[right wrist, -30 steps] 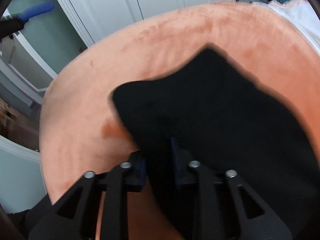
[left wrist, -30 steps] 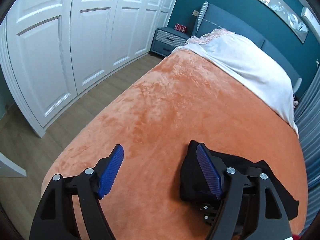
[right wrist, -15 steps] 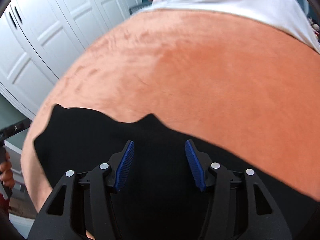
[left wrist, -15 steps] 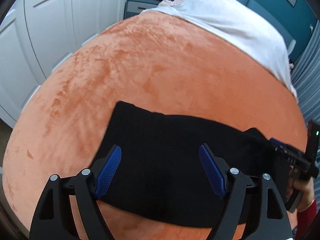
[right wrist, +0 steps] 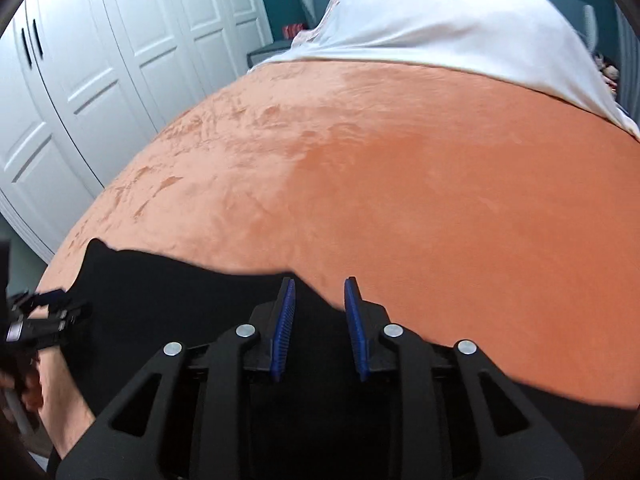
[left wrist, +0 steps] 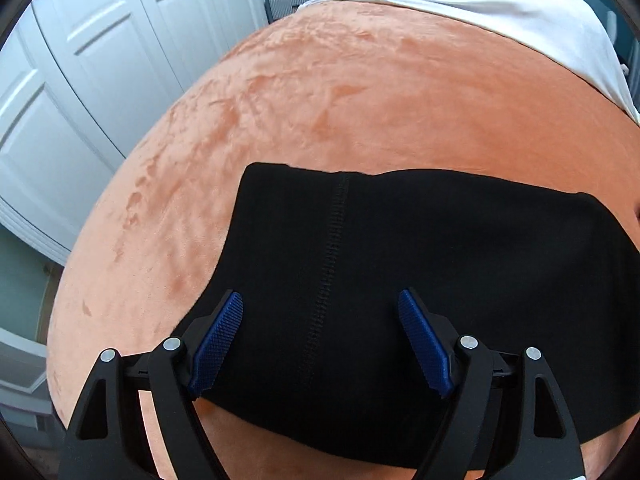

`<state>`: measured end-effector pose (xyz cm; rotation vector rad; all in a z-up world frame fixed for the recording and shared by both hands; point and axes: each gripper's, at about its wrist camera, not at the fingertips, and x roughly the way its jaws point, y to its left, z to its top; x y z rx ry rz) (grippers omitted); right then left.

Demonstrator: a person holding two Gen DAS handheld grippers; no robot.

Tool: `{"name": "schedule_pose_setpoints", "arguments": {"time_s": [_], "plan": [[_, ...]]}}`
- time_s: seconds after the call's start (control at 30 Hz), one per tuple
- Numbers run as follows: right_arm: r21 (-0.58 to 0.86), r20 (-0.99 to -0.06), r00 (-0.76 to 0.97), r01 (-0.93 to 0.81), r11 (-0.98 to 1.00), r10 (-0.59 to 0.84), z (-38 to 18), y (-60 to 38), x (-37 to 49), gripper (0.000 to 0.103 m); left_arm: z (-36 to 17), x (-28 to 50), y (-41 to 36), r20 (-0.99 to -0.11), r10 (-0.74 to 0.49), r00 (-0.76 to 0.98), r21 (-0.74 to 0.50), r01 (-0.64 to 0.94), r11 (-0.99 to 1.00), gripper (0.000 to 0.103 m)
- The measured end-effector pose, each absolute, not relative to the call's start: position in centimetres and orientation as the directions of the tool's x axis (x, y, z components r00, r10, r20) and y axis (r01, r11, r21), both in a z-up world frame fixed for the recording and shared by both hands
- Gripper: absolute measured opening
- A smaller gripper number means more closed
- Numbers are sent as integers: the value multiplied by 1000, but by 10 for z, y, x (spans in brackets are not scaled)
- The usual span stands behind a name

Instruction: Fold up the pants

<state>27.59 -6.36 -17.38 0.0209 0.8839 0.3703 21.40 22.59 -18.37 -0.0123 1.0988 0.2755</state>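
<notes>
Since a second ago the black pants [left wrist: 420, 248] have gone from a bunched heap dangling off the right gripper to a flat folded slab laid on the orange blanket [left wrist: 360, 92], and both grippers have let go.

From the left wrist camera, the left gripper [left wrist: 320, 312] hovers over the near part of the pants with its blue pads [left wrist: 218, 344] spread wide, holding nothing between them. The pants lie across the near end of the bed, a ribbed seam running from their far edge down toward the camera (it passes right between the two fingers). Their left edge slants down toward the left finger, and orange blanket shows along the near edge below. Beyond the blanket a white sheet [left wrist: 500, 4] covers the far end of the bed, with white wardrobe doors [left wrist: 100, 60] off to the left and a nightstand [left wrist: 288, 0] in the corner.

From the right wrist camera, the right gripper [right wrist: 318, 322] sits low over the pants [right wrist: 192, 312], its fingers parted by a narrow gap and nothing caught in it; through that gap I see both black fabric and orange blanket [right wrist: 440, 200], since the wavy far edge of the pants crosses just there. At the far left the left gripper [right wrist: 44, 316] pokes in above the cloth, with a bare hand [right wrist: 60, 396] below it. The white sheet [right wrist: 460, 32] and wardrobe doors [right wrist: 100, 80] fill the background.
</notes>
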Motion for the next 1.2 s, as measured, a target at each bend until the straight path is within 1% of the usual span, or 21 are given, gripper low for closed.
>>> {"name": "schedule_pose_setpoints", "arguments": {"time_s": [0.1, 0.2, 0.27, 0.33, 0.37, 0.4, 0.43, 0.5, 0.57, 0.6, 0.63, 0.7, 0.77, 0.83, 0.87, 0.93, 1.0, 1.03, 1.1, 1.13, 1.2], "plan": [[143, -798, 551, -223, 964, 246, -200, -119, 235, 20, -175, 209, 208, -874, 223, 431, 139, -218, 966, 78], [113, -820, 552, -105, 988, 153, -211, -184, 210, 21, -162, 205, 183, -862, 211, 460, 139, -187, 973, 78], [102, -819, 561, -62, 993, 119, -207, -227, 202, 24, -152, 202, 155, -851, 198, 487, 153, -132, 979, 78], [46, -838, 542, -46, 998, 64, -206, -261, 199, 29, -148, 202, 128, -855, 162, 492, 142, -78, 987, 78], [45, -840, 539, -53, 998, 66, -207, -275, 201, 30, -147, 203, 111, -859, 137, 493, 131, -48, 990, 78], [50, -841, 536, -69, 996, 79, -209, -286, 205, 37, -148, 205, 94, -861, 119, 495, 125, -21, 992, 78], [61, -847, 521, -94, 994, 101, -212, -291, 210, 51, -149, 206, 79, -862, 109, 494, 125, -2, 992, 78], [57, -867, 480, -168, 984, 132, -222, -292, 221, 59, -149, 209, 44, -870, 77, 487, 114, 46, 992, 78], [34, -873, 466, -236, 971, 144, -228, -286, 225, 50, -149, 208, 19, -872, 56, 486, 107, 78, 991, 78], [64, -874, 450, -270, 961, 185, -231, -288, 226, 34, -149, 208, 1, -873, 42, 487, 107, 106, 989, 78], [65, -873, 448, -287, 956, 194, -230, -289, 221, 13, -150, 207, -10, -873, 40, 487, 114, 124, 986, 78], [21, -860, 480, -305, 952, 172, -214, -288, 223, 3, -155, 207, -37, -873, 58, 485, 157, 165, 974, 80], [-12, -849, 505, -308, 951, 153, -210, -292, 230, 3, -163, 209, -56, -880, 73, 470, 182, 191, 965, 80], [-20, -876, 464, -308, 951, 131, -232, -293, 240, 4, -171, 211, -68, -889, 69, 452, 181, 208, 961, 80], [-35, -869, 479, -308, 951, 123, -236, -290, 241, 5, -174, 211, -74, -892, 72, 445, 183, 212, 960, 80], [-7, -848, 511, -271, 963, 137, -221, -291, 238, 11, -177, 211, -83, -896, 76, 438, 190, 223, 956, 80], [36, -810, 565, -221, 975, 158, -198, -303, 224, 12, -178, 212, -90, -899, 72, 432, 189, 234, 954, 80], [38, -800, 580, -204, 978, 152, -193, -312, 217, 20, -179, 212, -93, -900, 70, 430, 188, 239, 953, 80], [23, -799, 592, -139, 990, 101, -187, -338, 200, 31, -180, 211, -98, -904, 69, 422, 187, 244, 951, 80], [15, -804, 590, -119, 993, 83, -187, -349, 194, 34, -181, 210, -101, -907, 64, 416, 181, 249, 951, 80], [-17, -820, 572, -59, 998, 20, -192, -379, 177, 35, -183, 209, -104, -911, 59, 408, 177, 257, 950, 80]]}}
